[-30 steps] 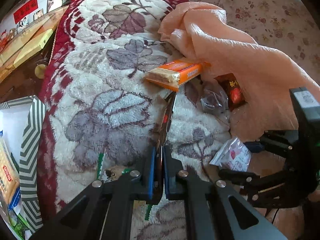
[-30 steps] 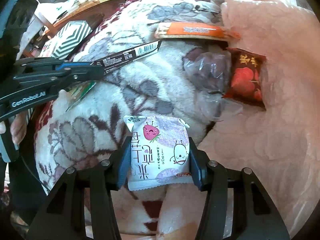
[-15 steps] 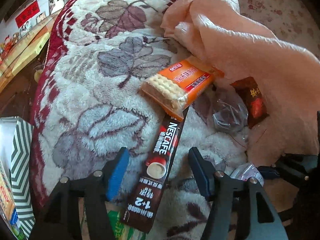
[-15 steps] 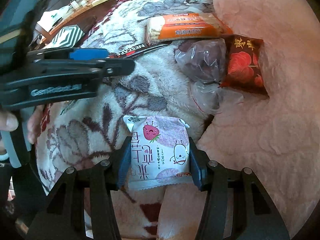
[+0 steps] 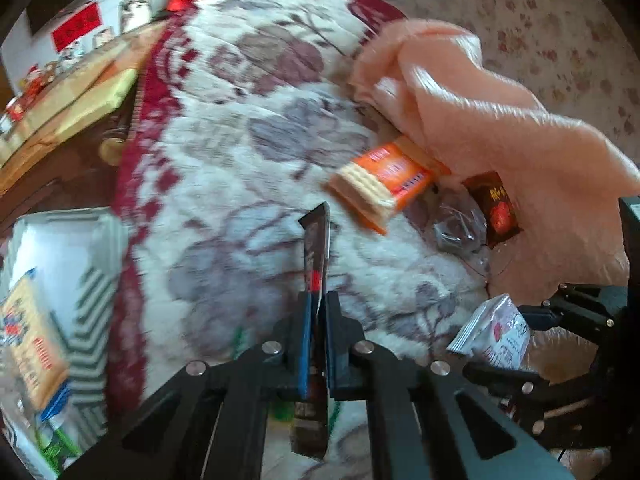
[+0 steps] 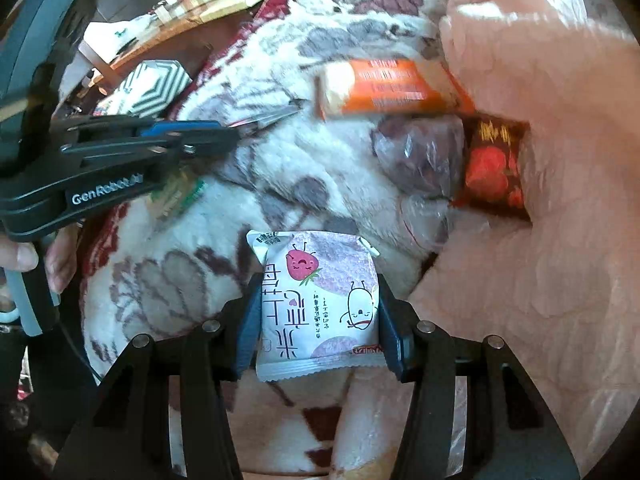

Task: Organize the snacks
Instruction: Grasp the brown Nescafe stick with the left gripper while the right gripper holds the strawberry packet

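My left gripper (image 5: 317,312) is shut on a dark Nescafe coffee stick (image 5: 316,248), held edge-on above the flowered blanket (image 5: 224,184); it also shows in the right wrist view (image 6: 224,136). My right gripper (image 6: 318,312) is shut on a white strawberry snack packet (image 6: 318,300), also seen in the left wrist view (image 5: 494,332). An orange cracker pack (image 5: 380,184), a clear bag of dark sweets (image 5: 456,228) and a dark red packet (image 5: 494,208) lie on the blanket by the peach cloth (image 5: 500,128).
A green-and-white patterned box (image 5: 92,292) holding a yellow snack pack (image 5: 32,344) stands at the left beside the blanket. A wooden table (image 5: 60,92) with small items is behind it. A green wrapper (image 6: 180,196) lies under the left gripper.
My left gripper opened half a second ago with the coffee stick lying flat between its fingers, and has now shut on it and lifted it edge-on. My right gripper still holds the strawberry packet.
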